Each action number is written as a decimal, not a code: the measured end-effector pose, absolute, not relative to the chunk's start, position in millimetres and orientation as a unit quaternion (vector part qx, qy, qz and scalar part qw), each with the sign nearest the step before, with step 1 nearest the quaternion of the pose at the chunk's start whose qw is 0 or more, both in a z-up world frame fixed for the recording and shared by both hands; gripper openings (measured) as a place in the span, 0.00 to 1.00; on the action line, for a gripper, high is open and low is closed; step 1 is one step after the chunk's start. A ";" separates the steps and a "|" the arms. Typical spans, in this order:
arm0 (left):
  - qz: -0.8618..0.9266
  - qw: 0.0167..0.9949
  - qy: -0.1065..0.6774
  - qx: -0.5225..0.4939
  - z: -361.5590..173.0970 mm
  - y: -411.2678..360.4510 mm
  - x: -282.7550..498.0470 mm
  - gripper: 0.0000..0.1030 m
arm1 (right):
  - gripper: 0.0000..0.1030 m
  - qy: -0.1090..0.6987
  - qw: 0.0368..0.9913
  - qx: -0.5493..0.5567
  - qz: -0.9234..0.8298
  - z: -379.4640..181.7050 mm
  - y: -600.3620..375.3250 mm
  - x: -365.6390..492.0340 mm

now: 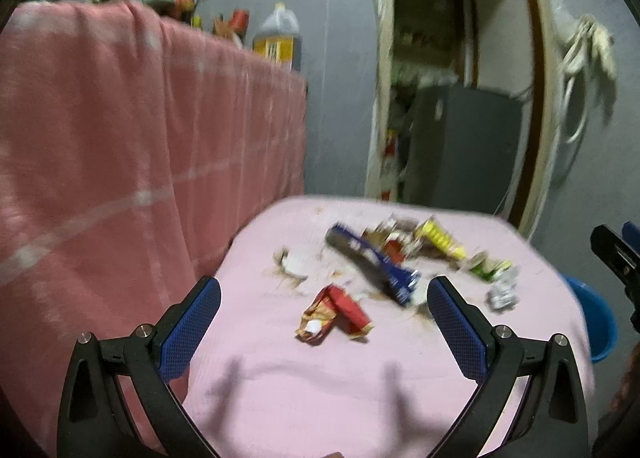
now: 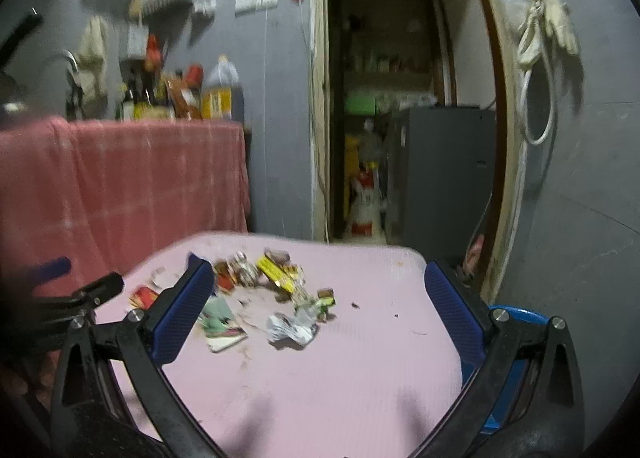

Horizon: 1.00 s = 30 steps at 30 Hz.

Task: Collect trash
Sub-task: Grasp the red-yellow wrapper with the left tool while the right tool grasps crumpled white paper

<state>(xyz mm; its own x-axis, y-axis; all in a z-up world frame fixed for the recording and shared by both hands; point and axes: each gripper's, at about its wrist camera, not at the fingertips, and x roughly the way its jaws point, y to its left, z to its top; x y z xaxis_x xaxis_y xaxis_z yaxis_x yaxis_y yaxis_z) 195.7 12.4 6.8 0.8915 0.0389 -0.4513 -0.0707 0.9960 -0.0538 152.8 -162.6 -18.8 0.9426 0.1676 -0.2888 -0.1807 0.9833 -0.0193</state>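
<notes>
Both frames blur; wrappers [image 1: 400, 258] and jug label [image 1: 276, 48] show no readable writing

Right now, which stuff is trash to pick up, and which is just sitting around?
For the job:
red and gold crumpled wrapper
long dark blue wrapper
yellow wrapper
green wrapper
crumpled white paper ball
blue plastic bucket

Just sitting around:
pink table cover
red checked cloth
big oil jug
grey fridge
</notes>
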 end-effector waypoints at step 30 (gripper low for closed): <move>-0.030 0.925 0.370 -0.081 -25.4 25.1 240.3 0.24 | 0.29 0.376 0.910 0.008 0.175 -84.9 -158.5 247.4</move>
<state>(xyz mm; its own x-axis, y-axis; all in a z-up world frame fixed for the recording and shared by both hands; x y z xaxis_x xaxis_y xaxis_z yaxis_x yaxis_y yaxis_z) 240.3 25.1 -25.4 0.7248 -0.1159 -0.6792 -0.0043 0.9850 -0.1727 247.4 -158.5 -84.9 0.6553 0.3246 -0.6821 -0.3131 0.9385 0.1459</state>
